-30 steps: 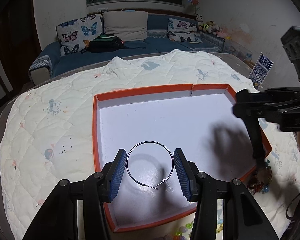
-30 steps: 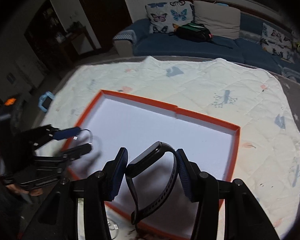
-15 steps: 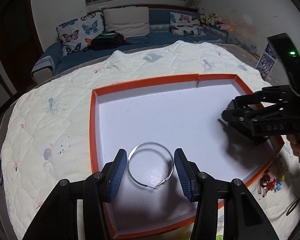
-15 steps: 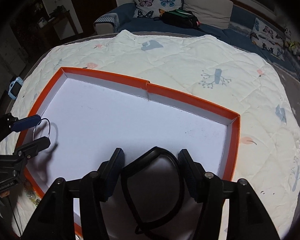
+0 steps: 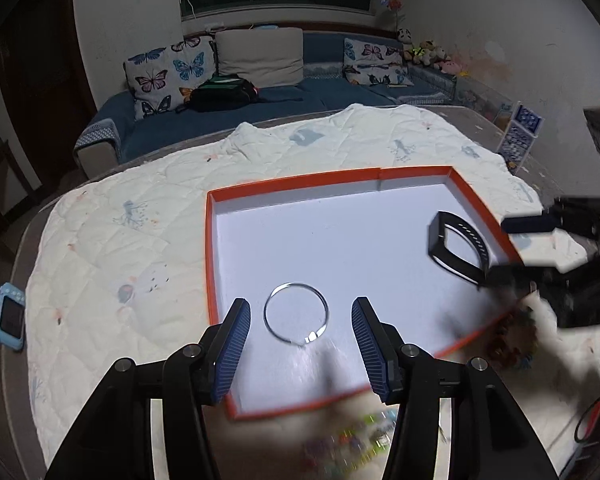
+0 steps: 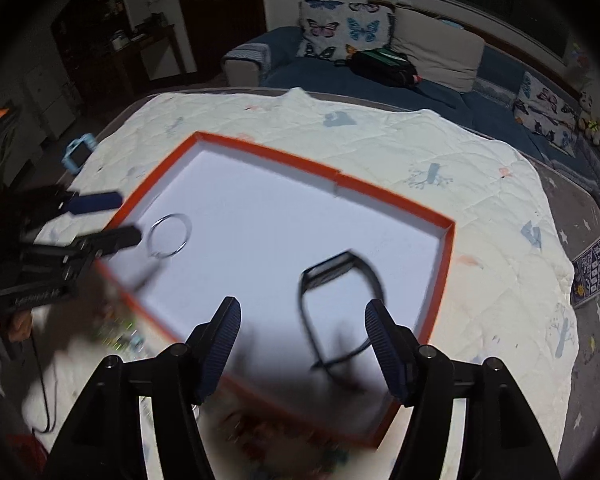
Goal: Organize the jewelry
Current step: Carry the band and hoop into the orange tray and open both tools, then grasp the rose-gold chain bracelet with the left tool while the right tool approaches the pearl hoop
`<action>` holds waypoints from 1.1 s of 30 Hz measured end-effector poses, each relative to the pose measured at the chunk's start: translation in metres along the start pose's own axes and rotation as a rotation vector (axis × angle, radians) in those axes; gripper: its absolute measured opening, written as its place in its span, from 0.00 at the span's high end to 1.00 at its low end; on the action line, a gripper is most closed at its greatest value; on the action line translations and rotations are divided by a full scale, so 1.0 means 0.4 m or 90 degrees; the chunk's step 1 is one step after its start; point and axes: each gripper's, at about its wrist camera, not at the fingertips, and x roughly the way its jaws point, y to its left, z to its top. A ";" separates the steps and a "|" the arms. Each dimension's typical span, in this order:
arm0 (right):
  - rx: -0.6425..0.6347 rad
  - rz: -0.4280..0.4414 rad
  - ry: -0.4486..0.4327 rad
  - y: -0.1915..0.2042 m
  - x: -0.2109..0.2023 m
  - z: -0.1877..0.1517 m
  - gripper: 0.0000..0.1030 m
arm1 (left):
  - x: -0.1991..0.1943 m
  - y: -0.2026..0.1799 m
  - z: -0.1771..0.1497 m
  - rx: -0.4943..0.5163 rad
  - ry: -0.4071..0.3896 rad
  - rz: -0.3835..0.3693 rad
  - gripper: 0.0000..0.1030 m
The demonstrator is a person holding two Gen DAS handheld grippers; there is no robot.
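Note:
An orange-rimmed tray (image 5: 208, 248) with a white floor lies on the quilted cloth; it also shows in the right wrist view (image 6: 446, 240). A silver hoop (image 5: 296, 318) lies on the tray floor, free between the fingers of my open left gripper (image 5: 300, 324); the hoop also shows in the right wrist view (image 6: 168, 235). A black wristband (image 6: 340, 308) lies in the tray near its right wall, just ahead of my open right gripper (image 6: 302, 320). The band also shows in the left wrist view (image 5: 458, 246).
Blurred coloured beads (image 5: 352, 444) lie on the cloth in front of the tray. A dark beaded piece (image 5: 510, 340) lies by the tray's near right corner. A blue-cased device (image 5: 8, 316) lies at the far left. A sofa (image 5: 260, 92) stands behind.
Both grippers have opened and drawn back. The hoop and the black wristband, held before, now lie loose on the tray floor.

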 end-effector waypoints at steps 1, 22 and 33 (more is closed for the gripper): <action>-0.010 0.006 0.005 0.017 -0.006 -0.016 0.31 | -0.019 -0.004 -0.008 -0.001 -0.002 -0.005 0.45; -0.100 0.030 0.082 0.164 0.002 -0.260 0.26 | -0.237 -0.123 -0.355 0.043 0.013 -0.038 0.44; -0.102 0.019 0.037 0.183 0.004 -0.311 0.03 | -0.218 -0.166 -0.510 0.006 0.039 -0.063 0.58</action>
